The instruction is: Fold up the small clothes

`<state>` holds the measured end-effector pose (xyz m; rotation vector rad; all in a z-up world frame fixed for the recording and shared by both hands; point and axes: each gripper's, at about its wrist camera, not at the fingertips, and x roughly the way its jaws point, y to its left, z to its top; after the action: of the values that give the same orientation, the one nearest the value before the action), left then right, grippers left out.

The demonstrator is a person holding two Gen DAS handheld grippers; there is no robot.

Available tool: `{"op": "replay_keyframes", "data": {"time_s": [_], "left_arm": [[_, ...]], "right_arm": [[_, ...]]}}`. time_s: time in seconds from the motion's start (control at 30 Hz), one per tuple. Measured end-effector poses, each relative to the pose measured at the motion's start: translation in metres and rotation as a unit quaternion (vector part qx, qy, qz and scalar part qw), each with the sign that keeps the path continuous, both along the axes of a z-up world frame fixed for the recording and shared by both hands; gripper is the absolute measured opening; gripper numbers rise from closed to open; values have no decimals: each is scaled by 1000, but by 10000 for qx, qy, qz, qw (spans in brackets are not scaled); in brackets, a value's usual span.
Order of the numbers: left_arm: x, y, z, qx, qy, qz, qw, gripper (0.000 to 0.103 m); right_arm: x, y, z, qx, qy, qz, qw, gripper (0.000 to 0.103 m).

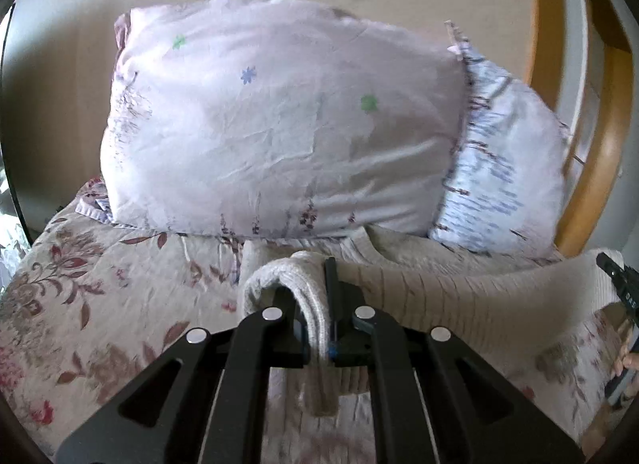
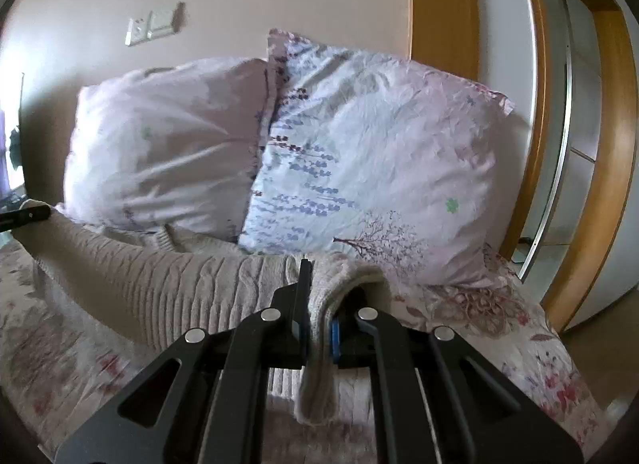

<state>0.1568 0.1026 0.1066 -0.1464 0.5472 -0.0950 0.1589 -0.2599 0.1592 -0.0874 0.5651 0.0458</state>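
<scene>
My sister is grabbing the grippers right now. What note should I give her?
Left gripper: shut on one end of the cream knit sweater.
Right gripper: shut on the other end.
The sweater hangs stretched between them, just over the floral bedspread, in front of two pillows.
Done: both ends gripped and raised.
Left: no finished fold shows yet; lay it over and flatten it.

Two pillows (image 1: 279, 116) against wall (image 1: 60, 24), on floral bedspread (image 1: 80, 304)

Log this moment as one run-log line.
left claw: shut on knit sweater | right claw: shut on knit sweater | sweater stretched between claws above floral bedspread | pillows behind
</scene>
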Motion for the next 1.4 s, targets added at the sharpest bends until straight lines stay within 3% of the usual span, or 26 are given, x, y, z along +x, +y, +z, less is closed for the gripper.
{"op": "replay_keyframes", "data": {"time_s": [0.13,0.23,0.3,0.47,0.53,0.57,0.63,0.7,0.77,0.9,1.0,1.13,1.4], "left_arm": [[44,-7,-22,-65,328,178,9993,6],[70,-5,-43,-347,741,291,9962,6],[83,-2,-56,-565,1030,324,9926,6],[99,0,-70,-845,1289,233,9878,8],[105,1,-72,-996,1358,218,9855,11],[109,2,-75,-1171,1434,180,9825,21],[114,4,-78,-1421,1475,130,9787,35],[117,8,-78,-1689,1428,96,9752,47],[116,10,-73,-1793,1294,138,9752,58],[101,20,-58,-1718,1019,180,9797,64],[82,30,-50,-1443,882,204,9854,64],[58,36,-51,-900,914,190,9916,62],[38,31,-73,-515,1310,-27,9900,49]], "right_arm": [[42,-8,-30,245,509,-207,9982,8],[70,-16,-58,557,999,-365,9928,8],[81,-20,-71,687,1194,-443,9895,8],[103,-30,-89,1160,1572,-578,9790,8],[116,-38,-93,1605,1776,-652,9687,20],[122,-41,-95,1840,1850,-670,9630,27],[129,-47,-95,2309,1844,-684,9529,61],[132,-50,-90,2459,1676,-744,9518,72],[132,-51,-85,2478,1562,-731,9533,72],[113,-58,-72,2536,1400,-736,9543,72],[91,-70,-66,2367,1276,-793,9599,69],[63,-83,-72,1971,1531,-850,9646,48],[39,-83,-95,1642,1923,-840,9638,43]]}}
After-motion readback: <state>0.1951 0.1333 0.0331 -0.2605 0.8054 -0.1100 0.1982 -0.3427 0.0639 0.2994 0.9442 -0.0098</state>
